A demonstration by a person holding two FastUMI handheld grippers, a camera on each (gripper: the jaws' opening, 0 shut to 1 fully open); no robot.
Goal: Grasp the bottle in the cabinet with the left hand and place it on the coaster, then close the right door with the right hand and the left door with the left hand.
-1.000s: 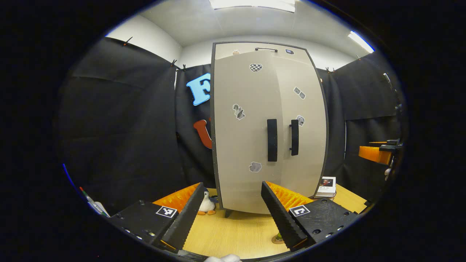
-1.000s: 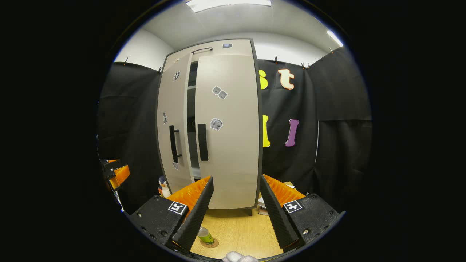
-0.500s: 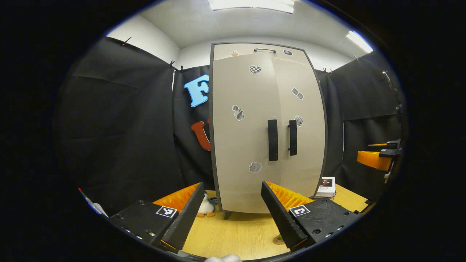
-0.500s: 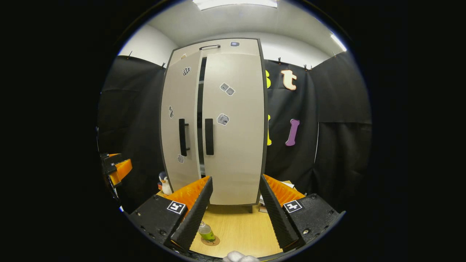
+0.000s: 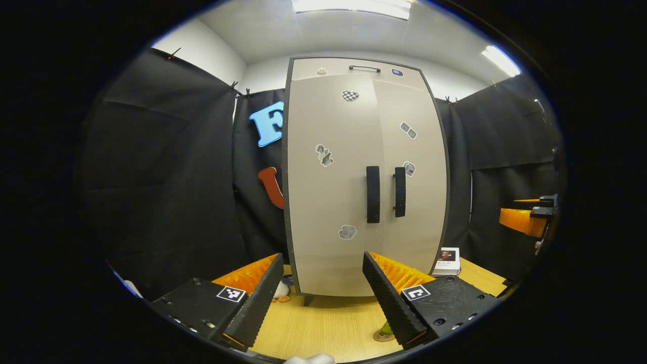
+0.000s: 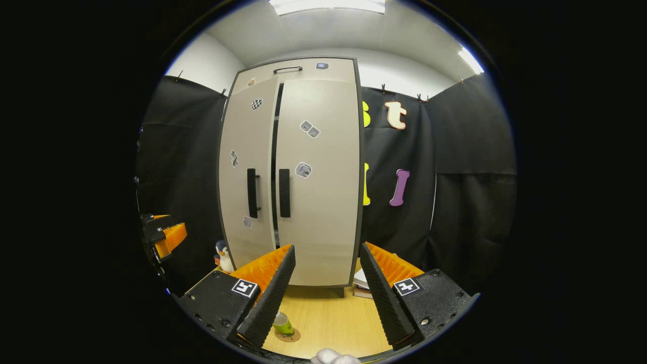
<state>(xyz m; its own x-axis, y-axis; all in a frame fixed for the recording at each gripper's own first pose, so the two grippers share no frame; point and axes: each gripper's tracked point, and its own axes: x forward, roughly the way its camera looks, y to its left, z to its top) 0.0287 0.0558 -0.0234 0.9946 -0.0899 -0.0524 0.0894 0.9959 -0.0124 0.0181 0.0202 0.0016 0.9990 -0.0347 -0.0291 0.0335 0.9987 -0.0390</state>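
Observation:
The beige cabinet [image 5: 328, 227] stands on the wooden table with its left door [image 6: 242, 151] and right door [image 6: 323, 212] swung in. A thin dark gap [image 6: 274, 151] shows between them in the right gripper view; in the left gripper view they look flush. The green bottle [image 6: 283, 322] stands upright on the round coaster [image 6: 290, 335] in front of the cabinet, and the bottle [image 5: 386, 329] peeks from behind my left gripper's finger. My left gripper [image 5: 323, 303] is open and empty, off the doors. My right gripper [image 6: 323, 298] is open and empty too.
A penguin toy [image 6: 222, 250] stands at the cabinet's left foot. Books [image 6: 361, 283] lie at its right foot. A small box [image 5: 447, 259] stands right of the cabinet. The other gripper shows at each view's edge [image 5: 525, 220], [image 6: 164, 237].
The left door has swung in from ajar to almost flush, narrowing the gap between the doors. Both grippers have drawn slightly back from the cabinet, still open.

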